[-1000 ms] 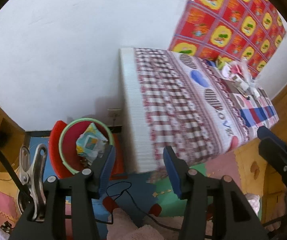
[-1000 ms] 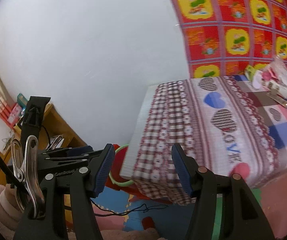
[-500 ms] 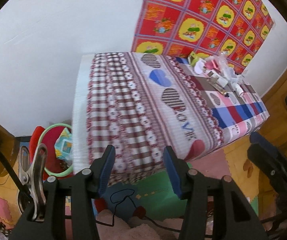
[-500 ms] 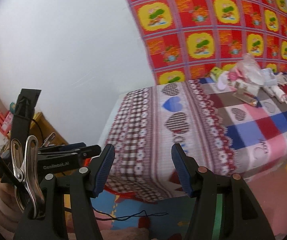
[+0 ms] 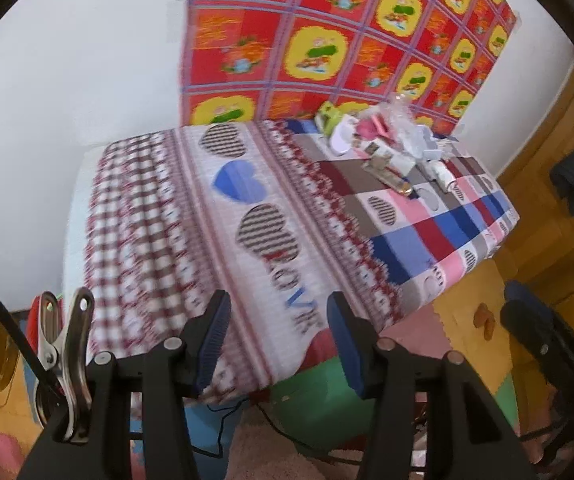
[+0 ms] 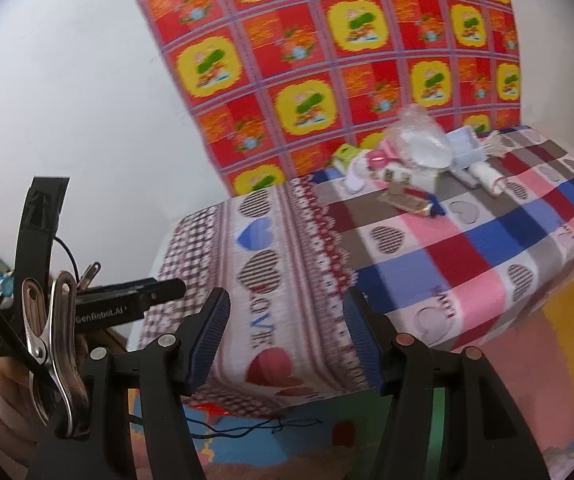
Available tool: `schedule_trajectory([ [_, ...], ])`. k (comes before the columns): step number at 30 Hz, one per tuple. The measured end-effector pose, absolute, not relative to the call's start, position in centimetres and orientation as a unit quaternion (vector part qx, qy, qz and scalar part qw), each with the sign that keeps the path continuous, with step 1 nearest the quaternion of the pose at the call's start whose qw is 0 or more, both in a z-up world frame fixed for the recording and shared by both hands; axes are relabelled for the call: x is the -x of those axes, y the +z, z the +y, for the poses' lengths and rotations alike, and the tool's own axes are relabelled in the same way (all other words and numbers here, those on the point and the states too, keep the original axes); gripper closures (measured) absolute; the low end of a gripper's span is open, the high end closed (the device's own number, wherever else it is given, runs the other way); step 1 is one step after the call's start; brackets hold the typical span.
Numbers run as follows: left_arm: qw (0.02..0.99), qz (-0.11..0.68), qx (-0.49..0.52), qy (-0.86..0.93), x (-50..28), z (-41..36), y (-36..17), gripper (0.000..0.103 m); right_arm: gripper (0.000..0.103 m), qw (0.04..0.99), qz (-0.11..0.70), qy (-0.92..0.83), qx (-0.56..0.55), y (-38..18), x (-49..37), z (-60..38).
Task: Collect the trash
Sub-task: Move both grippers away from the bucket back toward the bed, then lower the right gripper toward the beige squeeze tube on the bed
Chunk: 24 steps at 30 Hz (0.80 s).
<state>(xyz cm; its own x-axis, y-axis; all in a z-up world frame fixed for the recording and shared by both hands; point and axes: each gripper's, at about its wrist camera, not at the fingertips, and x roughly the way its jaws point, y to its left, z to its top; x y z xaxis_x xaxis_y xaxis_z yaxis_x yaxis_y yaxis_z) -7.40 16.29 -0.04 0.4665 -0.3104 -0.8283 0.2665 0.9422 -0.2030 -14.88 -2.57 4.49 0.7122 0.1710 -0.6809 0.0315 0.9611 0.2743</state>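
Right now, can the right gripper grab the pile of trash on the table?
Probably not yet. The right gripper is open and empty, but it hangs off the table's near edge, while the trash pile sits at the far side by the wall. Only bare tablecloth lies between them, so nothing blocks it.

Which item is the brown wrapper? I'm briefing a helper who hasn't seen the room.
Find the table with the heart-patterned cloth before the red-and-yellow wall hanging. In the litter heap at its far end, the brown wrapper lies nearest you: flat, long and dark, unlike the pale packets behind.
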Motion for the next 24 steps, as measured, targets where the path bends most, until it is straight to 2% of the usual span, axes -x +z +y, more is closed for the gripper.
schedule_trajectory([
  [10, 0.846, 0.485, 0.009, -0.22, 1.3, 9.3, -0.5, 0.05, 0.043, 0.909, 0.391, 0.001, -0.142, 3.3, 11.0, -8.1],
  [24, 0.837, 0.497, -0.014, -0.229, -4.9, 3.8, -1.5, 0.05, 0.043, 0.899, 0.406, -0.027, -0.164, 1.6, 6.1, -14.2],
])
